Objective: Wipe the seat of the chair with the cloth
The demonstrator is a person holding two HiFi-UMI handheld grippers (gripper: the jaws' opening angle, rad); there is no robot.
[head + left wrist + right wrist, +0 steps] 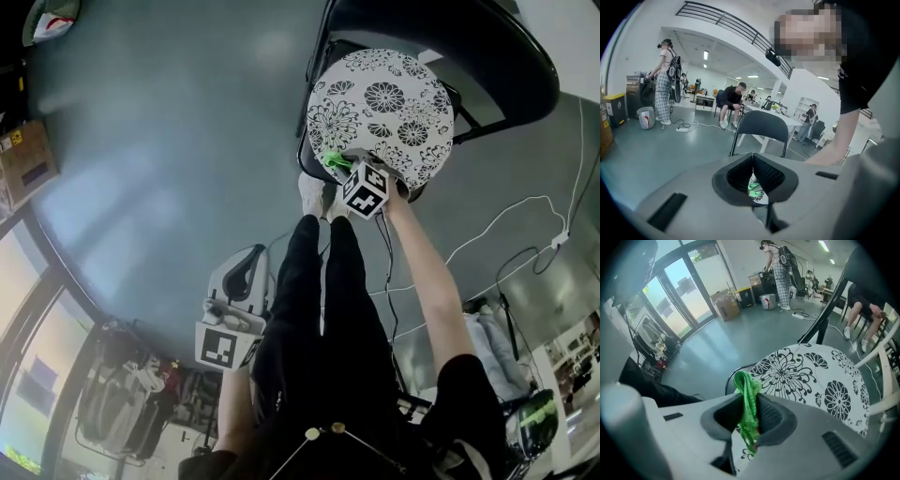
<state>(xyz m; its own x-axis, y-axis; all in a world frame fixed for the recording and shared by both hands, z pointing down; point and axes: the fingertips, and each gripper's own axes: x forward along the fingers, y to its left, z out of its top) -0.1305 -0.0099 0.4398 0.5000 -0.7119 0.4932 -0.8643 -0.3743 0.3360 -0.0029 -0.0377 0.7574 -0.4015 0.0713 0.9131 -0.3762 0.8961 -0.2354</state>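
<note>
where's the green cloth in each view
Head view: the green cloth lies at the near edge of the floral seat, at the right gripper.
Left gripper view: a small green patch low in the centre, far beyond the left gripper and its shut claw.
Right gripper view: centre, clamped in the right gripper's claw, hanging down.
Shared landmark: the floral seat.
</note>
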